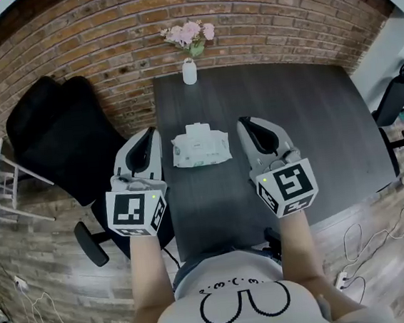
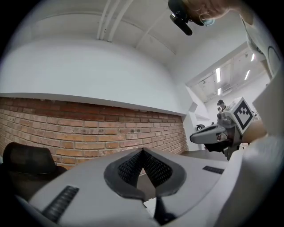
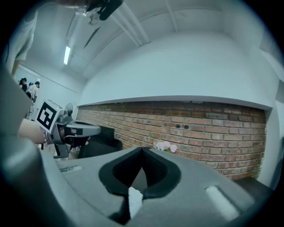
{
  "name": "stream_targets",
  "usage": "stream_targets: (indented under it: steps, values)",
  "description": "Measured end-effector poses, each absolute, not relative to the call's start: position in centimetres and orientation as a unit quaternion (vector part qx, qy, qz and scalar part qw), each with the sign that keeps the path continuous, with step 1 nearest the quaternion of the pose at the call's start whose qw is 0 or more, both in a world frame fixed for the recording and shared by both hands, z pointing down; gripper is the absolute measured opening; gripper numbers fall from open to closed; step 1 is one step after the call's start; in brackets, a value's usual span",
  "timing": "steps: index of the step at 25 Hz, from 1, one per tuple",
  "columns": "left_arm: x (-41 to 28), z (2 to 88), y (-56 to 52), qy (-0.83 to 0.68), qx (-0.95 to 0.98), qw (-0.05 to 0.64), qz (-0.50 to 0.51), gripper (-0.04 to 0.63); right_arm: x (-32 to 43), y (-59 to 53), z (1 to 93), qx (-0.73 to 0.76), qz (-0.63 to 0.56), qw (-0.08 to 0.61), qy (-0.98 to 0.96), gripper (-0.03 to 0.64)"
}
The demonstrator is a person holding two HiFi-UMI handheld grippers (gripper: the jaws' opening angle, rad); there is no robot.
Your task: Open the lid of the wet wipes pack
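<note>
The wet wipes pack (image 1: 201, 150) lies flat on the dark table (image 1: 299, 132), white with pale green print. A white lid flap (image 1: 197, 130) juts past its far edge and looks folded back. My left gripper (image 1: 149, 132) hovers just left of the pack, and my right gripper (image 1: 244, 122) hovers just right of it; neither touches it. Both point level towards the brick wall. In the left gripper view the jaws (image 2: 142, 151) are shut and empty. The right gripper view shows the same, shut jaws (image 3: 142, 150) with nothing between them. Neither gripper view shows the pack.
A white vase of pink flowers (image 1: 189, 64) stands at the table's far edge. A black office chair (image 1: 60, 140) is left of the table and another (image 1: 399, 93) is at the right. Cables (image 1: 362, 248) lie on the wooden floor.
</note>
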State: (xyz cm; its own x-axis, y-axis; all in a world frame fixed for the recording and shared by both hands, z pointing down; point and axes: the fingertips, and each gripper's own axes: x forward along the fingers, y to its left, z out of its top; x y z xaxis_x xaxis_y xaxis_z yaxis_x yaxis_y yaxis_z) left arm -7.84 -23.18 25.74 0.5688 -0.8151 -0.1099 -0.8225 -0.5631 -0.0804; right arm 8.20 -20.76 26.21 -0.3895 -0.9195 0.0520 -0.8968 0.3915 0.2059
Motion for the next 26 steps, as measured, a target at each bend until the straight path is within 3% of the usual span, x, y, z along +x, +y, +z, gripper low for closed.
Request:
stream_targets:
  steps: [26]
  values:
    - [-8.7,24.6,-21.5,0.469,-0.879,0.071,0.047,-0.002,7.5,-19.4,26.3,0.539,-0.076,0.095,-0.834,0.000]
